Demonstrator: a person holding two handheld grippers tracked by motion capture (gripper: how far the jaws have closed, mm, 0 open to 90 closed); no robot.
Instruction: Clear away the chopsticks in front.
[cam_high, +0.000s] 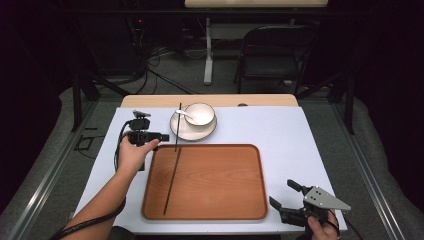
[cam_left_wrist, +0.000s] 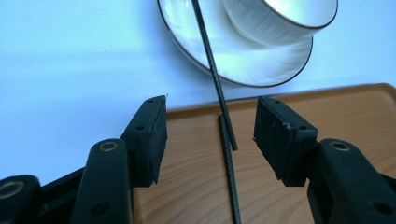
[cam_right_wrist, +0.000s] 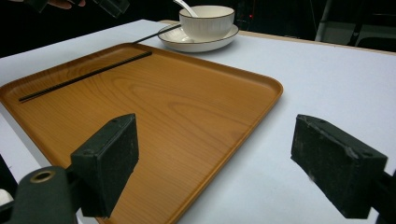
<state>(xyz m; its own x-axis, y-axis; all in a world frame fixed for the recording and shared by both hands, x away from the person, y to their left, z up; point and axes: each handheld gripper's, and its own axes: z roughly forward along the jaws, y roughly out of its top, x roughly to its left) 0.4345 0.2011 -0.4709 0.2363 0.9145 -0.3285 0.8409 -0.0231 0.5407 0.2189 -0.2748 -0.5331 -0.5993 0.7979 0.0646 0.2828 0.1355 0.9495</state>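
While your left gripper hangs at the far left corner of the wooden tray, its jaws stand wide apart and hold nothing. Two thin black chopsticks are near them. One chopstick leans with its upper end on the rim of the white saucer and its lower end on the tray; in the left gripper view this lower end lies between your two pads, closer to the right one, and touches neither. The other chopstick lies flat on the tray, along its left side, and also passes between the jaws without contact. A white bowl with a spoon sits on the saucer, just behind the tray. Your right gripper is at the near right corner of the table, well apart from the chopsticks, with its jaws wide and empty.
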